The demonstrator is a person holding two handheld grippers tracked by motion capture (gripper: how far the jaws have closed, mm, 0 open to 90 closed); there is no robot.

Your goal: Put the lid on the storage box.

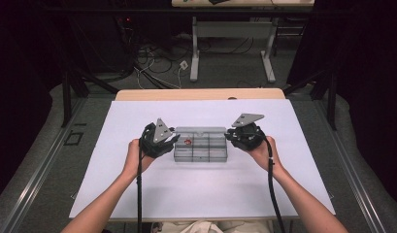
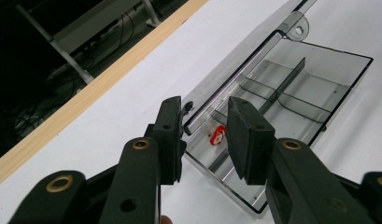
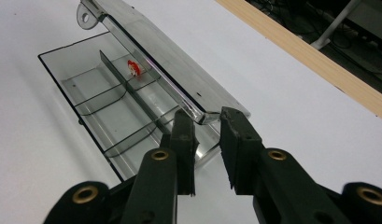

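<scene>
while the clear compartment box (image 1: 200, 144) lies on the table (image 1: 138, 194) lengthwise between them, left hand-held gripper (image 2: 205, 122) and right hand-held gripper (image 3: 208, 122), jaws slightly parted and pinching nothing, straddle its raised lid's (image 3: 179, 79) end corners.

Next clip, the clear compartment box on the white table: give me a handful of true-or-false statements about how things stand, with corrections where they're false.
1. The clear box has its lid open. True.
2. A small red thing lies in one of the box's compartments. True.
3. The red thing is held between the jaws of the left gripper. False: it lies in the box, beyond the jaws, and the gap between them holds nothing.
4. The two grippers are at opposite ends of the box. True: in the high view the left gripper is at its left end and the right gripper at its right end.
5. The box stands on a bare wooden tabletop. False: it rests on a white surface; wood shows along the far edge.
</scene>
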